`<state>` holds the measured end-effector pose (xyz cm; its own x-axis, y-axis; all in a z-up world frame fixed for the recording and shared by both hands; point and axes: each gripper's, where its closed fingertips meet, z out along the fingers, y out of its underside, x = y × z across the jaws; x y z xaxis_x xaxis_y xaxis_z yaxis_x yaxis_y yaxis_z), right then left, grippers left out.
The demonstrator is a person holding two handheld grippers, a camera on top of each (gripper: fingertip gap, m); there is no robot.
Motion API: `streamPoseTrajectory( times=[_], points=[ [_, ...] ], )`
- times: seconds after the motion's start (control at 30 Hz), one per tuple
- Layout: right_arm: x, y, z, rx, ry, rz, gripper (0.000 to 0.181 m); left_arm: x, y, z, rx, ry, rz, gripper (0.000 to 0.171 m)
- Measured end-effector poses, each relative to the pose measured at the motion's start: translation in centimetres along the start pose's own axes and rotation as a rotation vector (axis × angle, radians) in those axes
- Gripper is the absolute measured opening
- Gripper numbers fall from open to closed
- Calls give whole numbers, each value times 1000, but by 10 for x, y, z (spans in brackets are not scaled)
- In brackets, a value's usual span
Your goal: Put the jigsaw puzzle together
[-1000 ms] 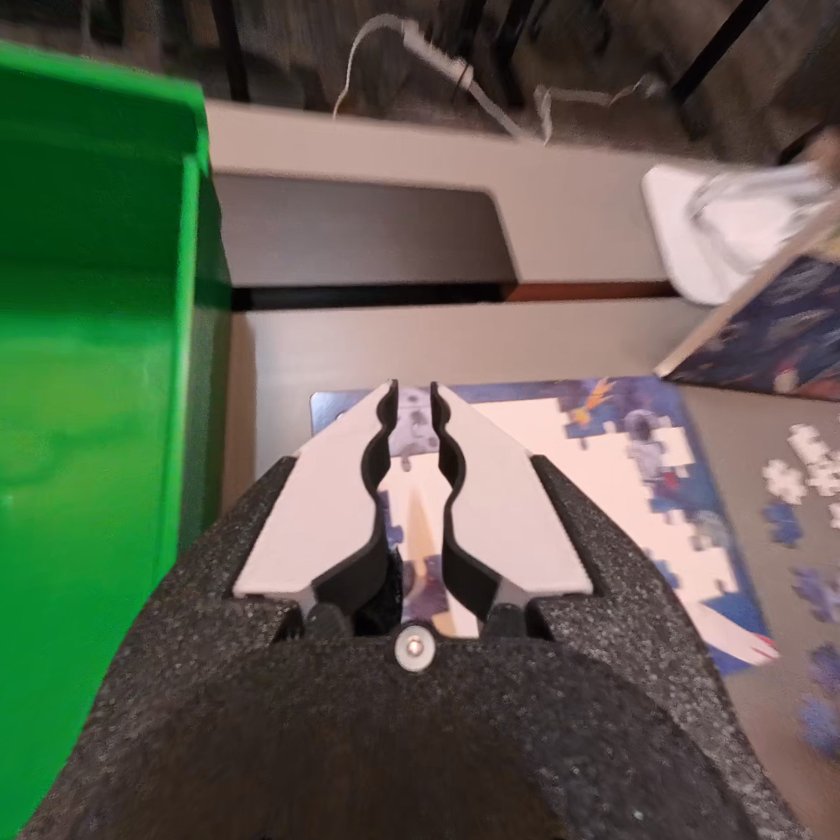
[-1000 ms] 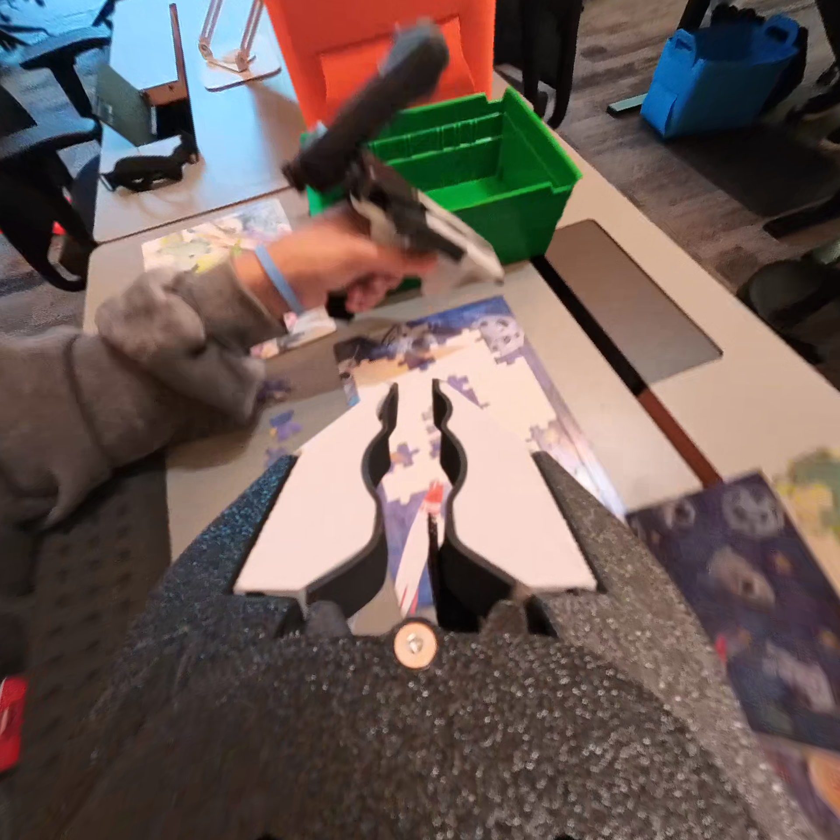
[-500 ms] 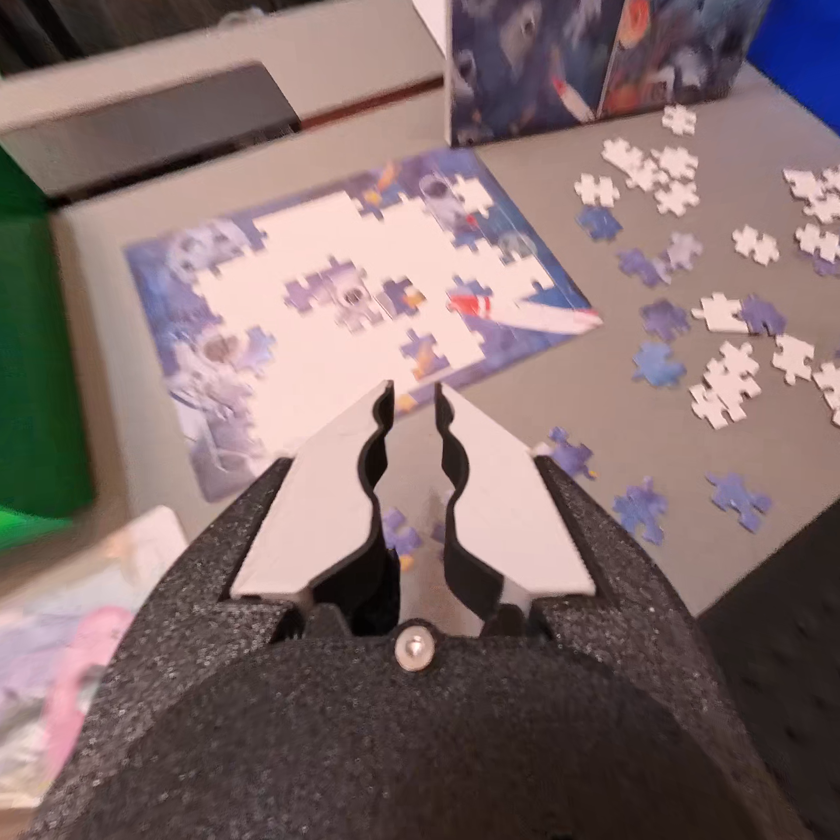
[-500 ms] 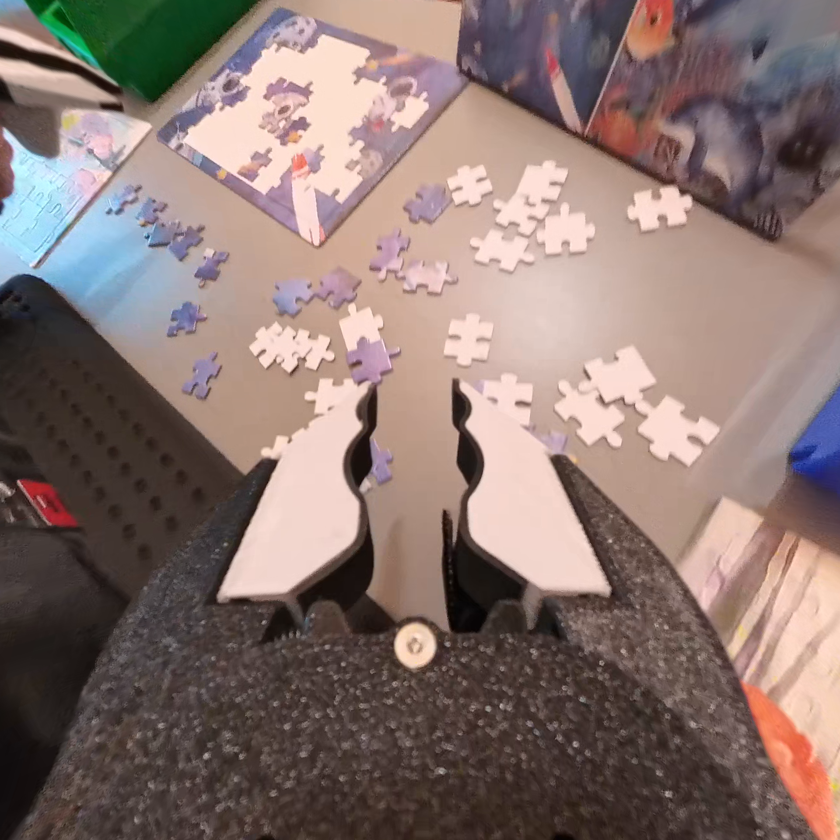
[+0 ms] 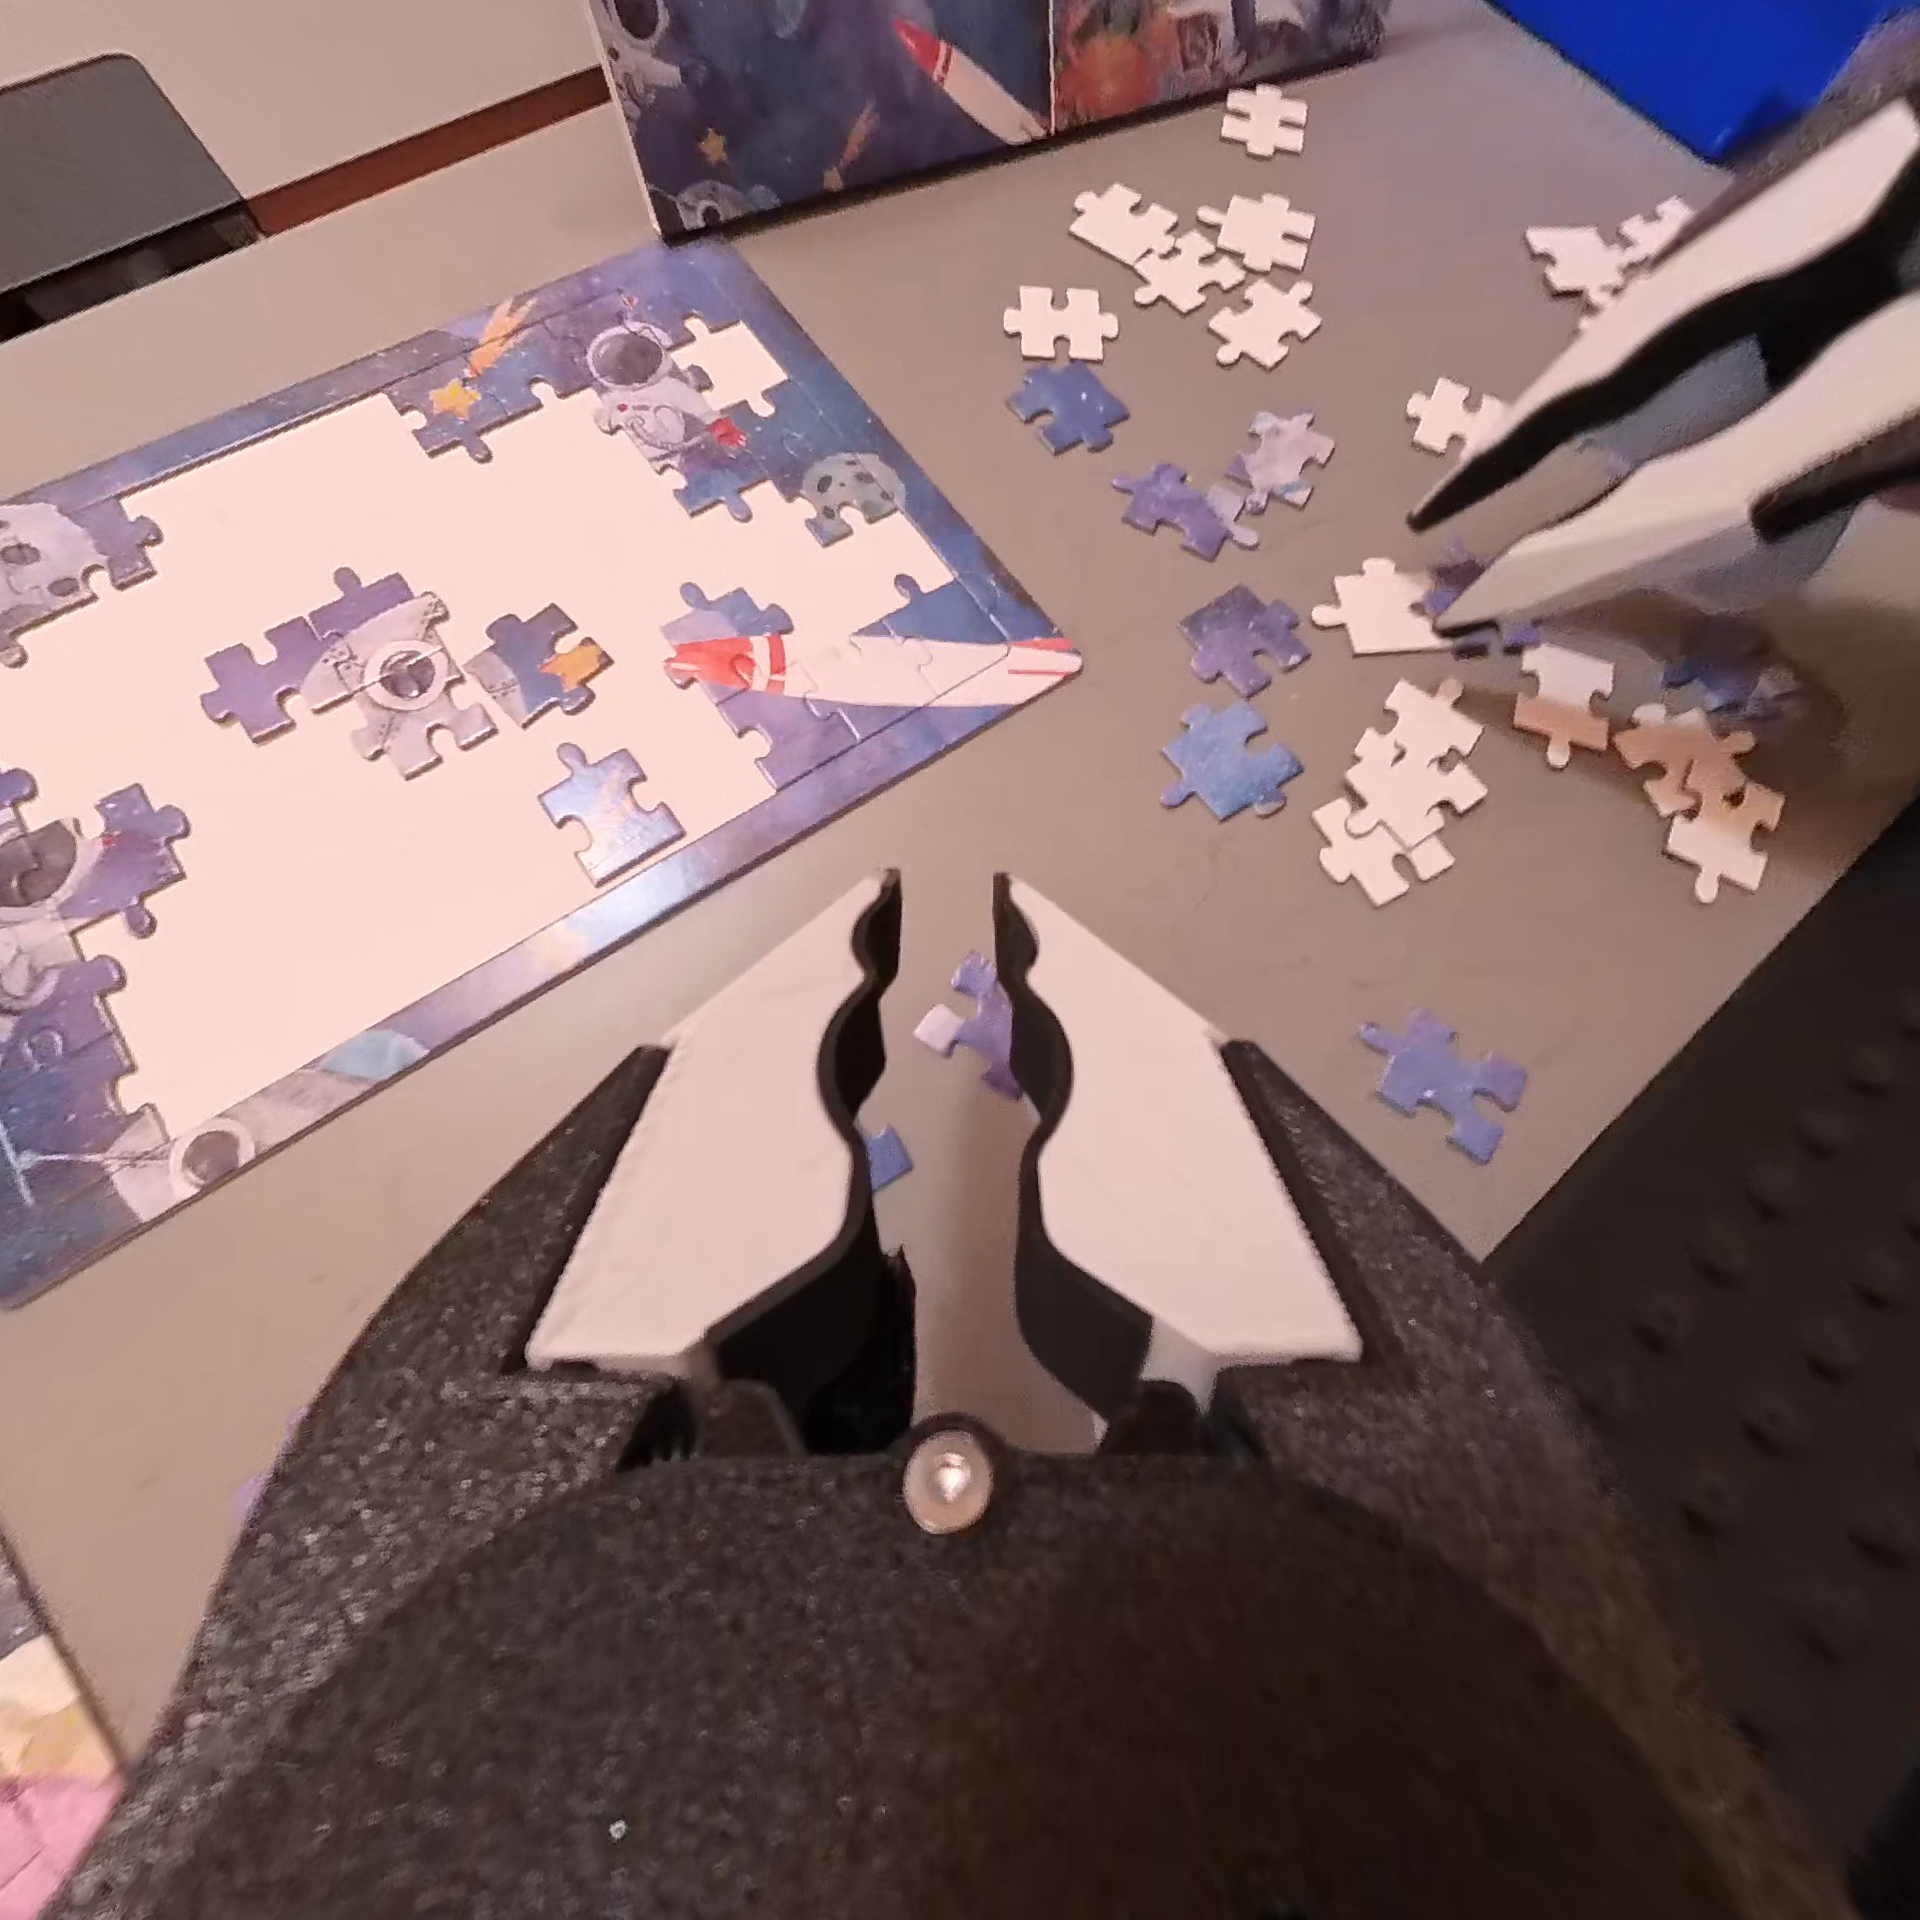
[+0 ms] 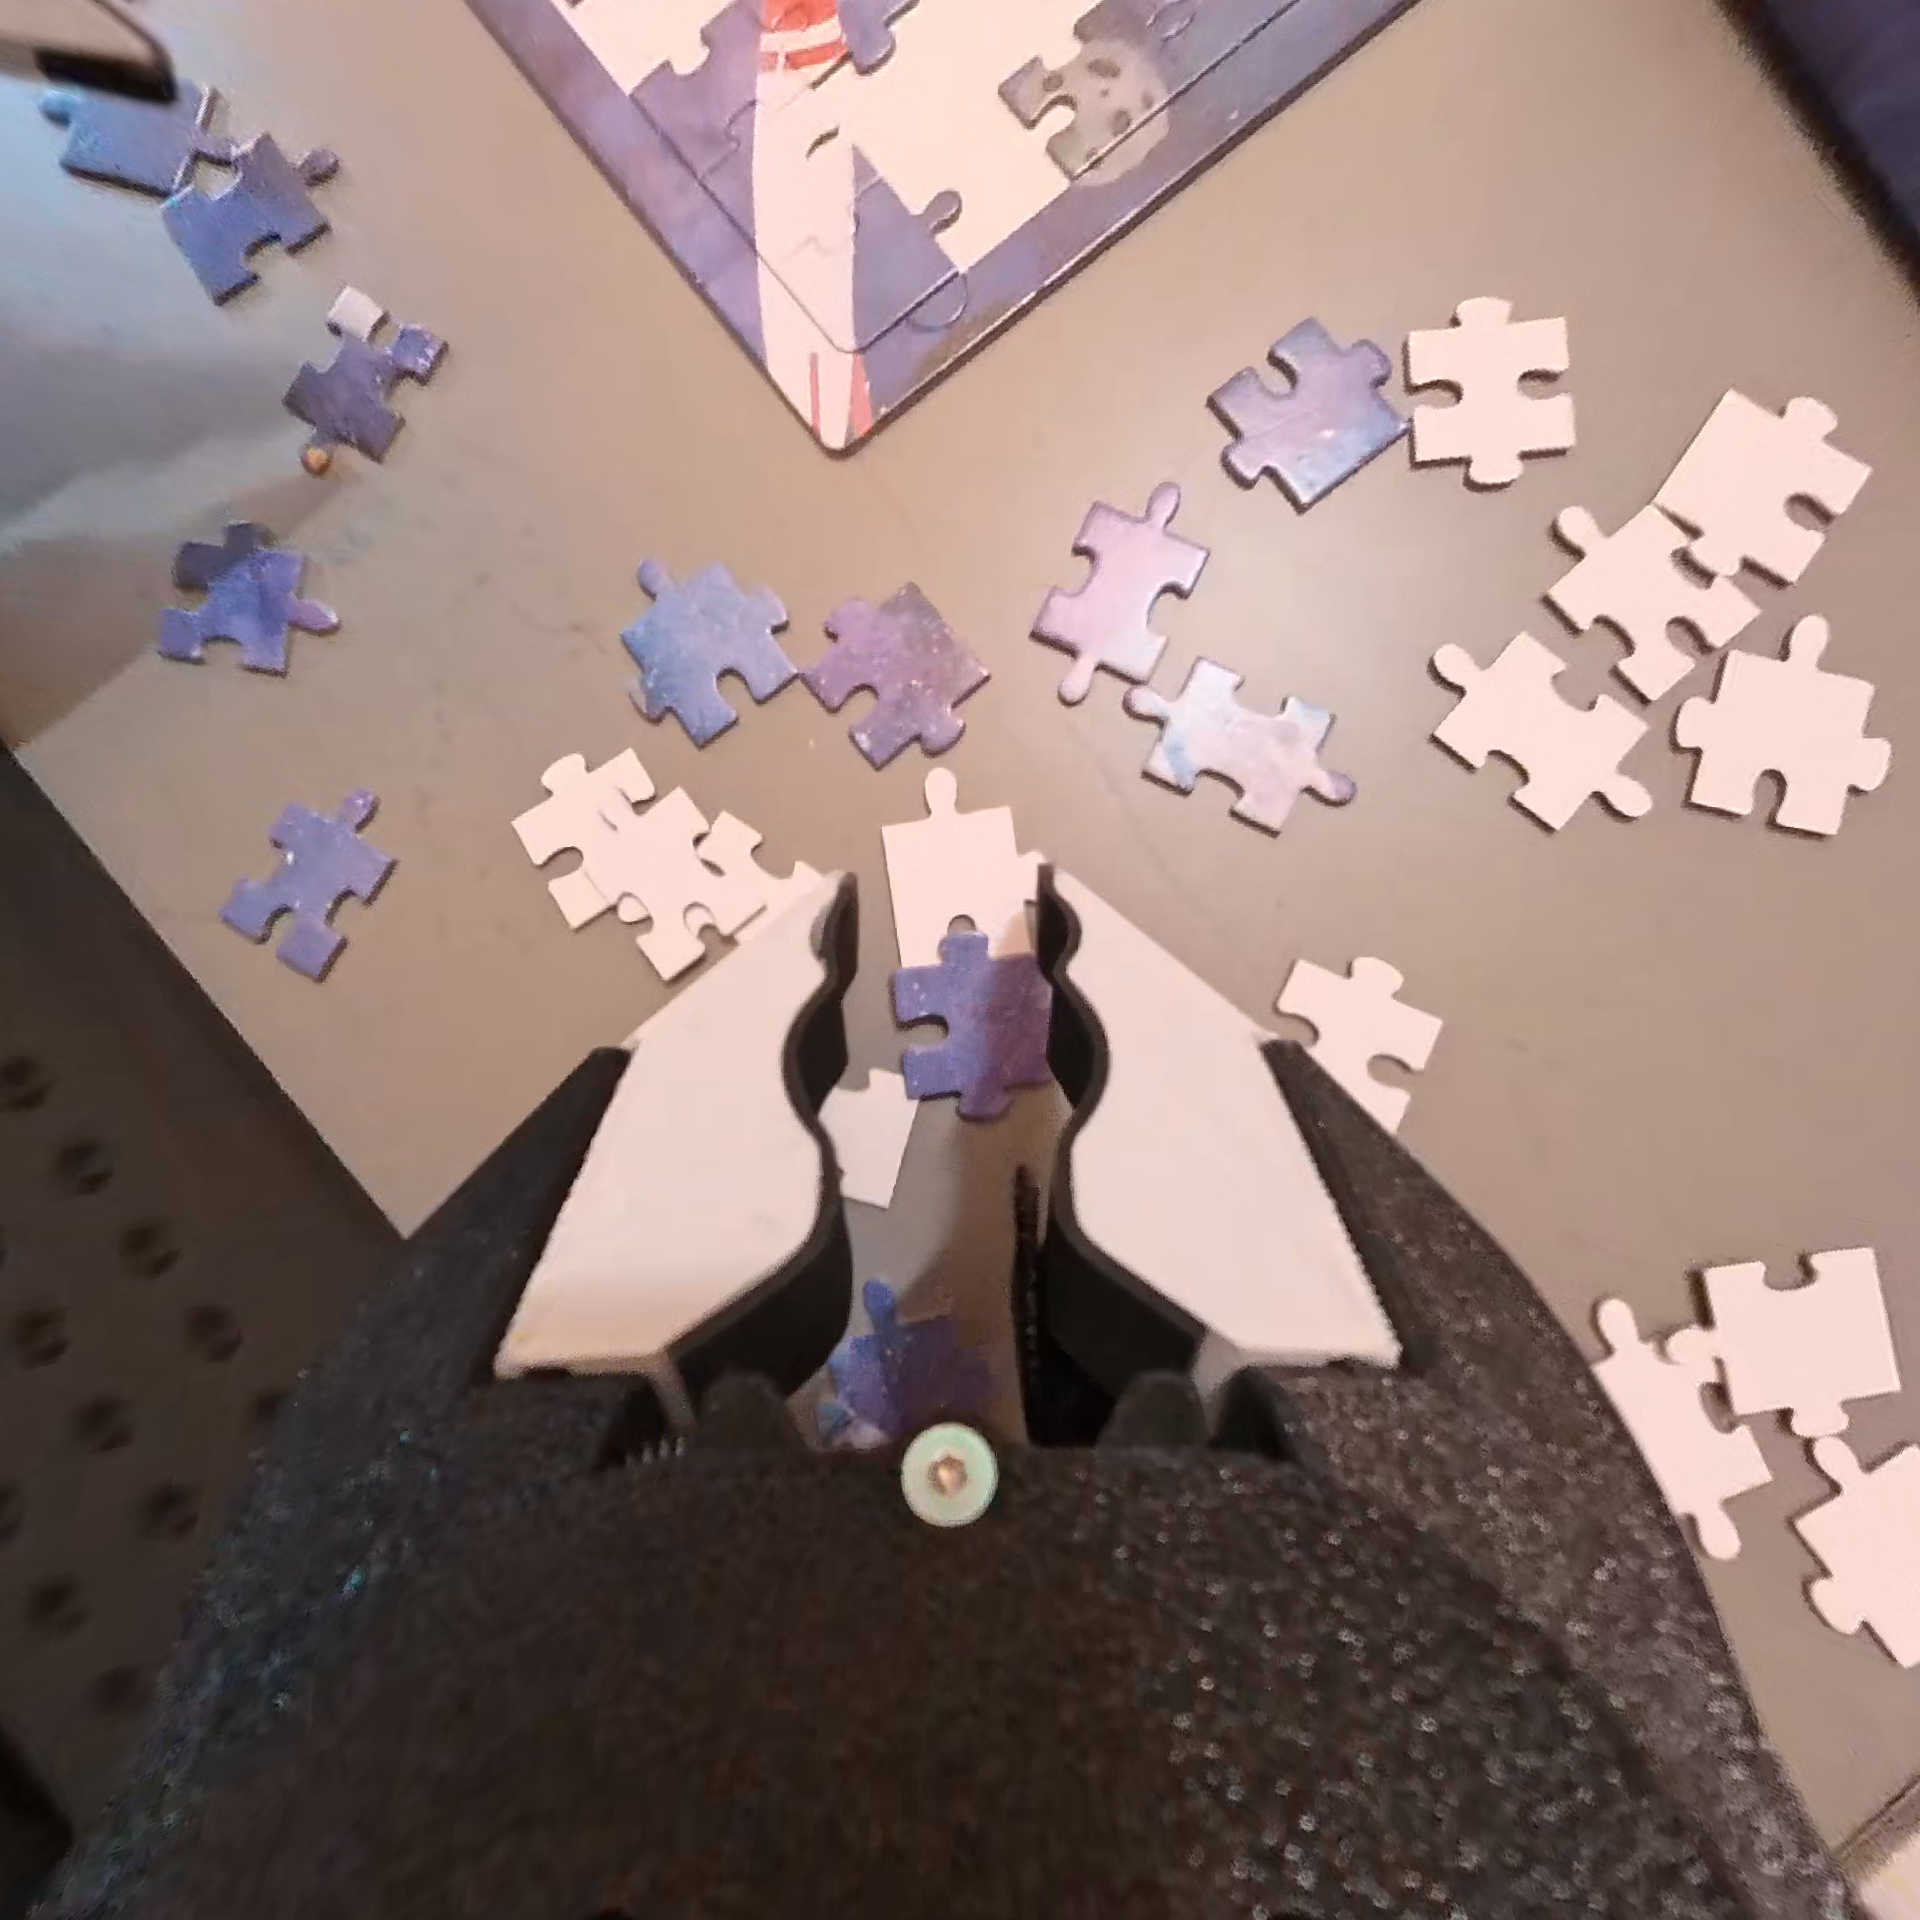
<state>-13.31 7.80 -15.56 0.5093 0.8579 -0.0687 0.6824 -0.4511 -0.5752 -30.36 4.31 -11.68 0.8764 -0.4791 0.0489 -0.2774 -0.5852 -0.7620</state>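
Our right tool (image 6: 948, 894) hangs low over the counter (image 6: 1558, 1091) with its fingers spread and pinching nothing. Between them lies a blue puzzle piece (image 6: 971, 1023), face up, touching a white face-down piece (image 6: 956, 868) just ahead of the tips. Whether the tips touch the counter, we cannot tell. To the left of this tool sits a small heap of white pieces (image 6: 644, 857); ahead lie 2 blue pieces side by side (image 6: 805, 675), and farther ahead the corner of the puzzle tray (image 6: 831, 260). To its right, more white pieces (image 6: 1662, 644) are scattered well apart.

Our left tool (image 5: 945, 883) is above the counter near its front edge, its fingers parted by a narrow gap and gripping nothing. A blue piece (image 5: 977, 1023) lies on the counter under that gap. Ahead and to the left of this tool is the puzzle tray (image 5: 416, 997) with much of its white bed bare, a few pieces loose in the middle and a rocket section seated at its near right corner. Beyond the tray stands the puzzle box (image 5: 883, 94). To the right, the right tool (image 5: 1439, 566) reaches down into the scattered pieces.
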Motion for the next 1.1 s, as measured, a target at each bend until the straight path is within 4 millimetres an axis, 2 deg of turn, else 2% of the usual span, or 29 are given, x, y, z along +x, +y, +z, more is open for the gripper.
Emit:
streamPoseTrajectory(
  times=[0.13,0.23,0.37,0.5,0.57,0.63,0.73,0.8,0.87,0.9,0.93,0.97,1.03,1.1],
  points=[
    [7,8,7,-92,45,-40,36,-3,13,-4,-22,-3,27,17],
    [1,12,11,-146,46,-63,34,-6,18,-5,-34,4,28,17],
    [-3,13,11,-175,44,-62,27,-8,13,-6,-17,14,26,17],
    [-5,14,9,-147,4,-50,27,2,-1,-6,39,96,-50,17],
    [-10,4,5,-74,-16,-72,27,15,-11,-4,64,194,-145,17],
    [-20,-18,-7,55,-6,-156,27,37,-20,-2,61,357,-293,22],
    [-46,-49,-22,196,18,-306,27,67,-40,-1,90,615,-517,37],
    [-66,-64,-28,257,5,-367,27,79,-44,3,86,697,-557,38],
    [-81,-76,-33,309,5,-415,27,88,-44,3,82,738,-528,28],
    [-84,-79,-34,319,19,-436,27,91,-44,2,87,741,-502,12],
    [-86,-80,-34,325,34,-454,17,89,-42,2,94,710,-467,1],
    [-85,-82,-33,338,53,-459,20,82,-39,3,102,643,-409,1],
    [-80,-81,-30,345,47,-416,25,57,-32,3,137,431,-160,1],
    [-82,-80,-27,348,-54,-306,25,35,-31,-7,208,188,263,2]
  ],
)
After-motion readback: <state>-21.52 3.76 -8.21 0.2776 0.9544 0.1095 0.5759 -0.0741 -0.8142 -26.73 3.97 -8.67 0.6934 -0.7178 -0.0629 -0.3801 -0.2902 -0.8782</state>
